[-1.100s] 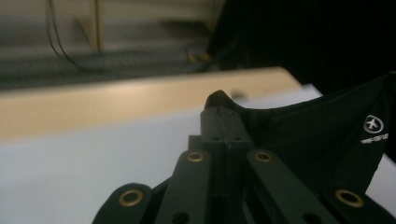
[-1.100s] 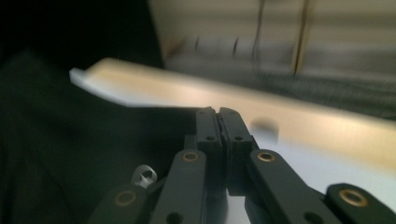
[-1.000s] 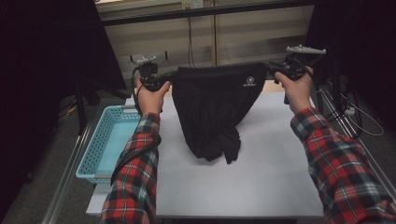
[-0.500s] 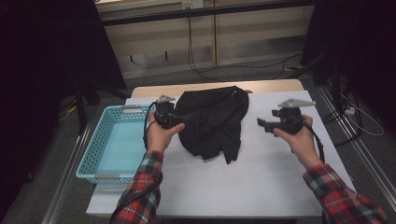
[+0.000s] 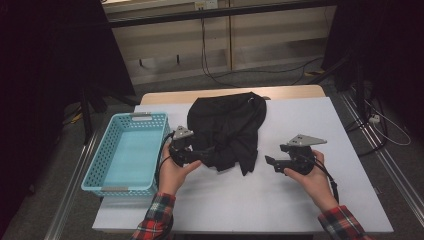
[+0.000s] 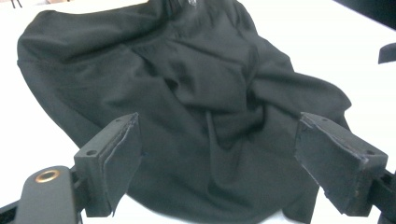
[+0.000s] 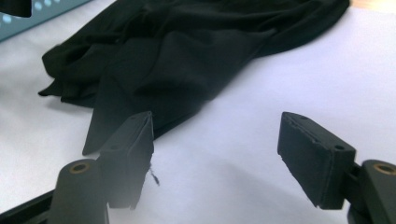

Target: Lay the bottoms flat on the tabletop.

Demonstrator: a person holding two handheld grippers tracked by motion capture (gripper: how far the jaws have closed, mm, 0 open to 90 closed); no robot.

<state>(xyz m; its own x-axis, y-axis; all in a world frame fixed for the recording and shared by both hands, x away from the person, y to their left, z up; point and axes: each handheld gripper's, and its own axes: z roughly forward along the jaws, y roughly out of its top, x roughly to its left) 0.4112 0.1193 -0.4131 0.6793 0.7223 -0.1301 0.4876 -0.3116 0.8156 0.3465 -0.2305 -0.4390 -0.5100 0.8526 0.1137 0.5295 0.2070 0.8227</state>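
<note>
My left tool (image 5: 202, 151) gapes open at the near edge of the black garment (image 5: 226, 127), gripping nothing. My right tool (image 5: 270, 162) has its jaws apart too, just beside the cloth. Garment lies crumpled mid-tabletop (image 5: 300, 200), beside the blue basket (image 5: 95, 170).

No legible text, label, brand, number or sign is found on any surface. The crumpled black fabric garment (image 5: 227, 131) shows a small pale mark near its far edge, too small and blurred to read.
</note>
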